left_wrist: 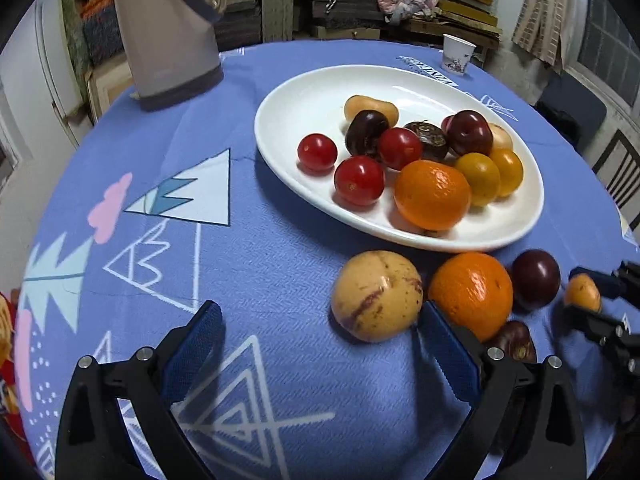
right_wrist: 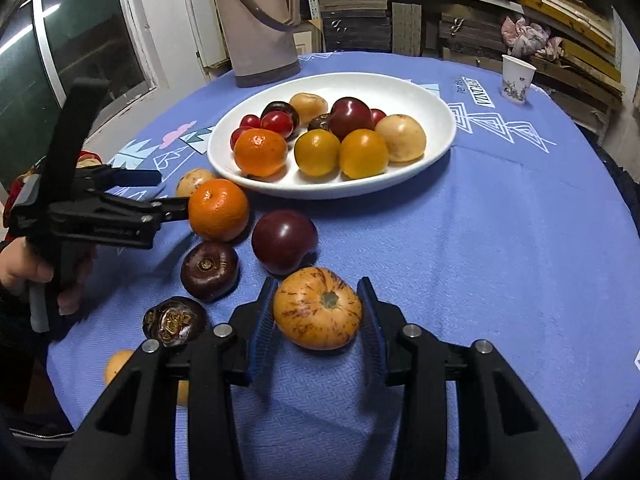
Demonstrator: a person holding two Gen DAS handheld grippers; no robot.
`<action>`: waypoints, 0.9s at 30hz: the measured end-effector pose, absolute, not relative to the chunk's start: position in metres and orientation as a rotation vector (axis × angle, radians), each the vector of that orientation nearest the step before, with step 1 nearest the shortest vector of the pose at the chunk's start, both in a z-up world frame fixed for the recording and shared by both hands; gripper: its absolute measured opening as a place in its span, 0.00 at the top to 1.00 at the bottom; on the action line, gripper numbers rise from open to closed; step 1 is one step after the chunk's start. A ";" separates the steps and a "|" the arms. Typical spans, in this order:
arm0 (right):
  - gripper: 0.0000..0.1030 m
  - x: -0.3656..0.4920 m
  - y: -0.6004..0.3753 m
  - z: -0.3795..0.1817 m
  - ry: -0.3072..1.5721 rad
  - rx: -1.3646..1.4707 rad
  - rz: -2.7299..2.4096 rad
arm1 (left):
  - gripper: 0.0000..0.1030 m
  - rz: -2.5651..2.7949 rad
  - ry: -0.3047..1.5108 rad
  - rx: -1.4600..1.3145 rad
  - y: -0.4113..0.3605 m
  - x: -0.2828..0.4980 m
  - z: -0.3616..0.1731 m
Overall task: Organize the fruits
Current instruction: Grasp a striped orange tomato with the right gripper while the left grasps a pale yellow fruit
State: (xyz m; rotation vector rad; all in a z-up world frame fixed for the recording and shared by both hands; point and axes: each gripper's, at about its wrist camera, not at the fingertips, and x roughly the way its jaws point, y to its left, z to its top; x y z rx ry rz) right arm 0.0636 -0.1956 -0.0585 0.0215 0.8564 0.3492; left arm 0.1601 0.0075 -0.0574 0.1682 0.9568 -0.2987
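A white oval plate [left_wrist: 304, 92] [right_wrist: 432, 108] on the blue tablecloth holds tomatoes, plums, oranges and yellow fruits. Loose beside it lie a yellow speckled melon [left_wrist: 376, 295], an orange [left_wrist: 472, 292] [right_wrist: 218, 210], a dark plum [left_wrist: 535, 278] [right_wrist: 285, 242] and two dark mangosteens [right_wrist: 209, 269]. My left gripper [left_wrist: 320, 320] [right_wrist: 168, 190] is open and empty, its right finger between the melon and the orange. My right gripper [right_wrist: 318, 308] is shut on a striped yellow-orange fruit [right_wrist: 318, 308] [left_wrist: 583, 293] low over the cloth.
A beige thermos jug [left_wrist: 168, 28] [right_wrist: 260, 20] stands at the table's far left. A paper cup [left_wrist: 457, 54] [right_wrist: 516, 78] stands at the far right edge. Another small orange fruit [right_wrist: 118, 364] lies near the front-left table edge. Shelves of boards stand behind.
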 end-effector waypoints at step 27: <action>0.59 0.070 -0.180 -0.064 0.896 -0.054 0.324 | 0.53 -0.320 0.916 0.172 0.005 0.172 -0.060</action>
